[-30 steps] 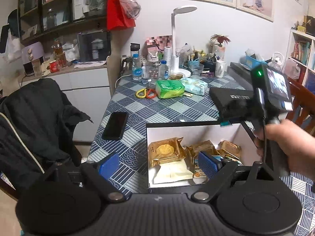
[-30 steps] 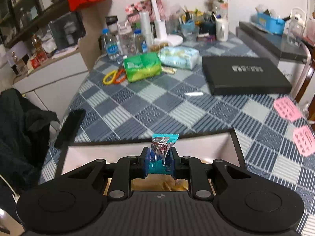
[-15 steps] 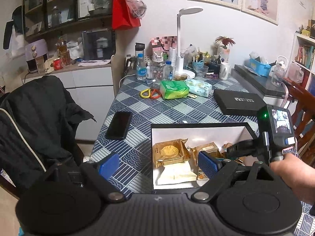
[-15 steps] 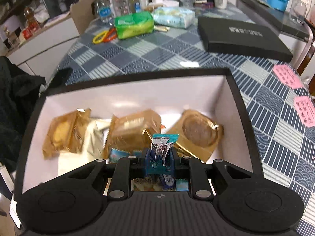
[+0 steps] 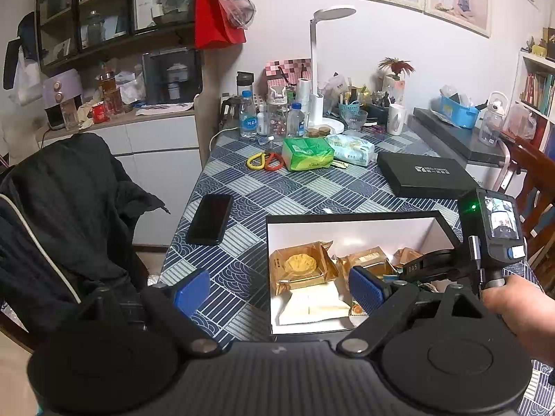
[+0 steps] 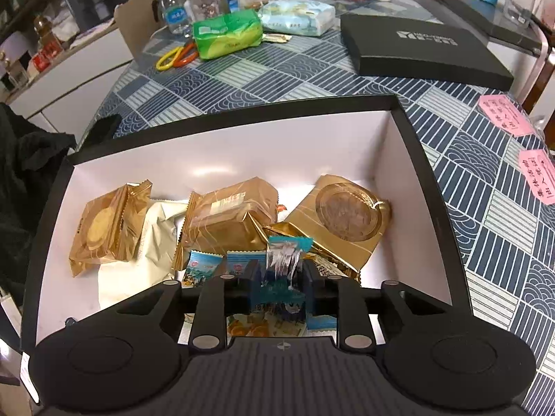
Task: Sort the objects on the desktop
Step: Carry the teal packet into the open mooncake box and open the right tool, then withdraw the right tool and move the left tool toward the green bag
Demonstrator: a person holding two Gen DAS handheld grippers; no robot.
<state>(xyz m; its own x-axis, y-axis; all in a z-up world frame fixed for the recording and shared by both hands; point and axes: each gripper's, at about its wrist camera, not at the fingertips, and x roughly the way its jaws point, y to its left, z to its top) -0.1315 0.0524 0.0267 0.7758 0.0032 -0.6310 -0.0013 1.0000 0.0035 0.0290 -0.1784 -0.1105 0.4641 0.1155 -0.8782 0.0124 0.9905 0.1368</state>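
Observation:
An open black box with white walls point(image 6: 242, 142) stands on the checkered table and holds several gold snack packs point(image 6: 229, 222) and small blue packets. My right gripper point(image 6: 281, 277) is shut on a teal and silver candy packet point(image 6: 282, 260), low inside the box over the near side. In the left wrist view the box point(image 5: 347, 228) lies ahead, with the right gripper's body point(image 5: 492, 228) reaching into it from the right. My left gripper point(image 5: 277, 287) is open and empty, held above the box's near left corner.
A black phone point(image 5: 210, 218) lies left of the box. A black flat case point(image 6: 419, 48), a green tissue pack point(image 6: 227, 33), a pale tissue pack, yellow and orange loops point(image 6: 175, 57) and bottles sit farther back. Pink notes point(image 6: 503, 114) lie at right. A jacket-draped chair point(image 5: 62, 208) stands left.
My right gripper has moved from behind the box's far wall over it and down inside, still holding the candy packet. The left gripper has stayed open and pulled back slightly.

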